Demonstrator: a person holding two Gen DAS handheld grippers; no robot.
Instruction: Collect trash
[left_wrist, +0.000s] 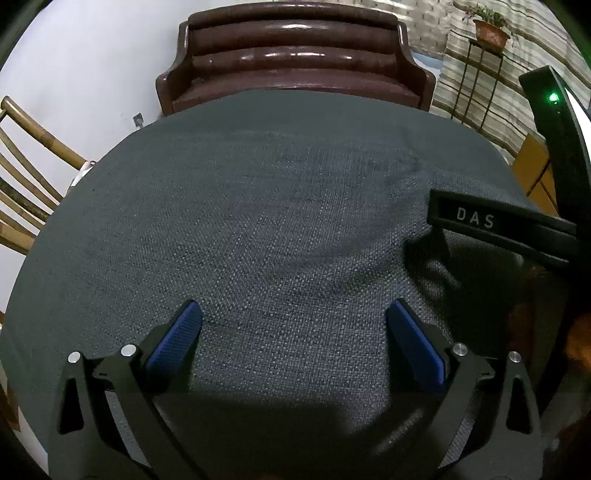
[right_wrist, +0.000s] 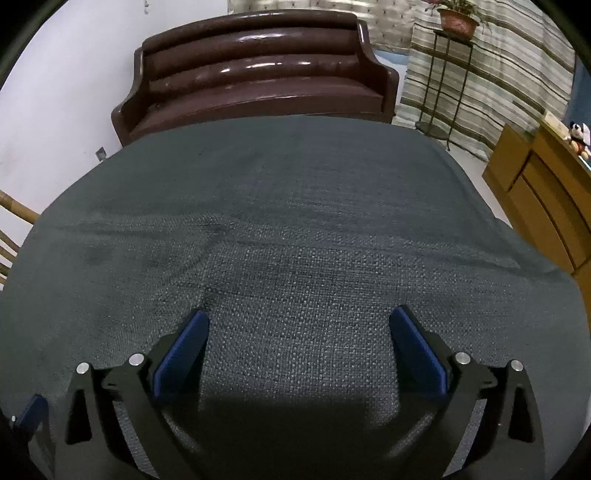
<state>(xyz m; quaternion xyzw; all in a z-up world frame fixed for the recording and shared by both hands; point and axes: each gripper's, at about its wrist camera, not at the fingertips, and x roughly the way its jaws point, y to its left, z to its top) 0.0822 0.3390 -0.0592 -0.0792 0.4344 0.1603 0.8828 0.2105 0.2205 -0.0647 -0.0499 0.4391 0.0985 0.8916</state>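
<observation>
Left tool jaws apart, empty. Right tool jaws apart, empty. Worktop shows no trash; collection apparently complete.

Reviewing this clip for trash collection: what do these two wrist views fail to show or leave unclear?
- Trash: none visible on the grey tablecloth in either view; near table edge hidden below the open left gripper and open right gripper.
- Right gripper in the left wrist view: only its side bar shows, cut by the right edge.
- Toy on the wooden cabinet, right wrist view: too small.
- Bin: in neither frame.
</observation>
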